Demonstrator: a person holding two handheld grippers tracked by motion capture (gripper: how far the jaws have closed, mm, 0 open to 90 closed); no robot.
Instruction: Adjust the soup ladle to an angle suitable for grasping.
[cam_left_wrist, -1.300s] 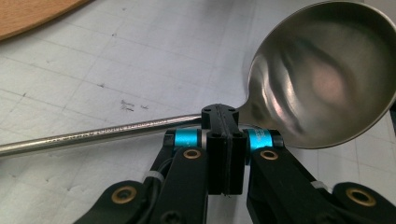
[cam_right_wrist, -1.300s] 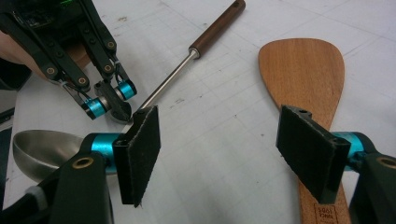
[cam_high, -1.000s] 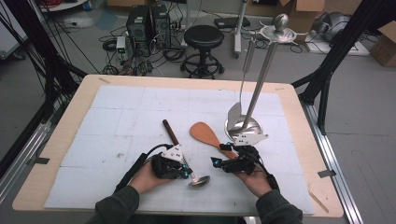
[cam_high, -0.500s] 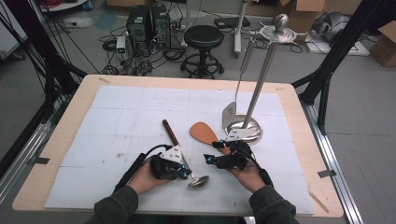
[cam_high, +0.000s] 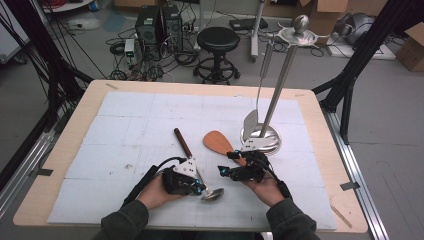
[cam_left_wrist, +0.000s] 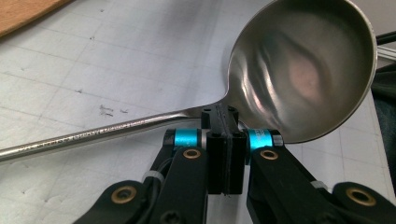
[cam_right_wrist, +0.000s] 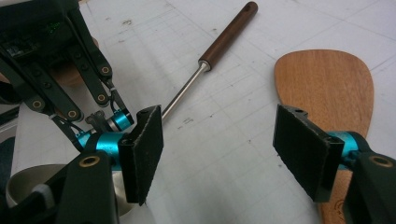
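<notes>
A long metal spoon lies on the white mat, its shiny bowl (cam_left_wrist: 303, 70) just past my left gripper (cam_left_wrist: 223, 122), which is shut on the spoon's neck. From above, the left gripper (cam_high: 201, 189) sits at the front centre with the spoon bowl (cam_high: 214, 195) to its right and the brown handle (cam_high: 182, 142) running away behind it. My right gripper (cam_right_wrist: 224, 154) is open, nothing between its pads (cam_right_wrist: 144, 154). A wooden spatula (cam_right_wrist: 327, 79) lies under its right-hand jaw. In the high view the right gripper (cam_high: 226, 173) points left, beside the spatula (cam_high: 218, 142).
A metal utensil stand with a round base (cam_high: 267, 142) and a tall pole rises at the right of the mat, a metal turner (cam_high: 250, 120) hanging from it. The white mat (cam_high: 150, 115) covers a wooden table. A stool (cam_high: 217, 40) stands beyond the far edge.
The right gripper has shifted a little left, toward the spoon, still open. The left gripper and the spoon have stayed where they were.
</notes>
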